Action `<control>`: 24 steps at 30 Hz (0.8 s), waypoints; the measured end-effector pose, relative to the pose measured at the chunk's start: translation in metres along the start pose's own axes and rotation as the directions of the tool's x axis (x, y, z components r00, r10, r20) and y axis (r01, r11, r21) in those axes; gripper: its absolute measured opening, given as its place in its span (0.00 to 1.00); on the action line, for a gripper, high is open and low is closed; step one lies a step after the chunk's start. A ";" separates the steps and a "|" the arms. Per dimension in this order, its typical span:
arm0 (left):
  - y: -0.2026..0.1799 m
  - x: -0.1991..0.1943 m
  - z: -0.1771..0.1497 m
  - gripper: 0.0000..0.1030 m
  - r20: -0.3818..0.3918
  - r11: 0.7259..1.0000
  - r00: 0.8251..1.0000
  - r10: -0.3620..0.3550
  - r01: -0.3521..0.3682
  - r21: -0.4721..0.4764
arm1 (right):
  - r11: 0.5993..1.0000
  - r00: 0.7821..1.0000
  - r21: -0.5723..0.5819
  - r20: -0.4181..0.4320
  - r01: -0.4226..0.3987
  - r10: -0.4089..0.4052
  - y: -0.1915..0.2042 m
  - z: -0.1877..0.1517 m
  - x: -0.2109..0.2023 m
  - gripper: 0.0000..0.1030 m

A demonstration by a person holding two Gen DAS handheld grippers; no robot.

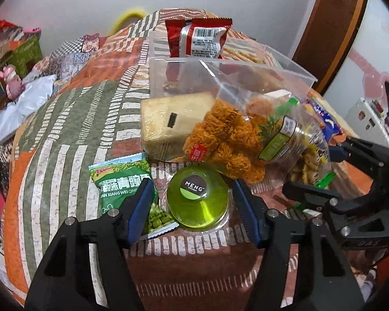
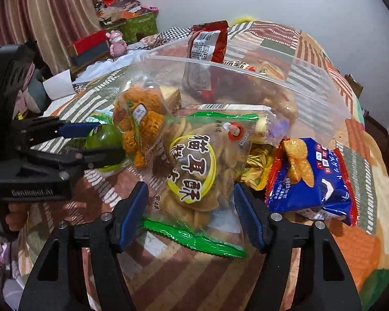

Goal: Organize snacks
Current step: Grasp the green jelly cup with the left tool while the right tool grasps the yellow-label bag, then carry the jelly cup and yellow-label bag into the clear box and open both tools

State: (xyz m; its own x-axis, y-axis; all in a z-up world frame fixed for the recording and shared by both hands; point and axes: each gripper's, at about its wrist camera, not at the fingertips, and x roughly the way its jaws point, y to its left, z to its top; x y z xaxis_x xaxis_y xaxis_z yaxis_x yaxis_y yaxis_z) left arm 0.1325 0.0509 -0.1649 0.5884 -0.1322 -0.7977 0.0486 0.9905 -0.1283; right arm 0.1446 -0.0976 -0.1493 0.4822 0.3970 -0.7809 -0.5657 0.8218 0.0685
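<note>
Patchwork quilt, green jelly cup between jaws

The left tool straddles a green jelly cup on the quilted bed, its blue pads just beside the cup; contact is unclear. A green pea packet lies under the left pad. Behind sit a cake block, a noodle bag and a clear bin holding a red packet. The right tool reaches in from the right.

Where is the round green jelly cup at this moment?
In the left wrist view the green jelly cup sits low at centre on the patchwork cloth, between the left gripper fingers, right of the green pea packet.
</note>
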 end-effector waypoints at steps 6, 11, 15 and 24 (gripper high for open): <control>-0.001 -0.003 -0.004 0.45 0.017 1.000 1.000 -0.011 0.011 0.001 | 0.998 0.999 0.051 0.028 -0.025 0.023 -0.006 -0.003 -0.010 0.52; -0.001 -0.011 -0.007 0.45 0.026 1.000 1.000 -0.009 0.009 -0.005 | 0.997 0.997 0.080 0.071 -0.022 0.016 -0.010 -0.004 -0.024 0.48; 0.000 -0.022 -0.007 0.45 0.047 1.000 0.999 -0.014 0.015 -0.018 | 0.996 0.994 0.088 0.105 -0.018 0.008 -0.013 -0.002 -0.036 0.47; -0.002 -0.058 0.009 0.44 0.137 0.999 0.990 -0.015 0.019 -0.028 | 0.994 0.985 0.111 0.171 -0.018 -0.001 -0.020 0.007 -0.057 0.46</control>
State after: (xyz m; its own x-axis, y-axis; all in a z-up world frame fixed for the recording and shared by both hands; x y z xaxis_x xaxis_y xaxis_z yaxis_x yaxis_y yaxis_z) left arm 0.1055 0.0568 -0.1137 0.6929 -0.1409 -0.7071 0.0370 0.9864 -0.1602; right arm 0.1335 -0.1340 -0.1023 0.5898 0.4602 -0.6636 -0.4964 0.8547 0.1516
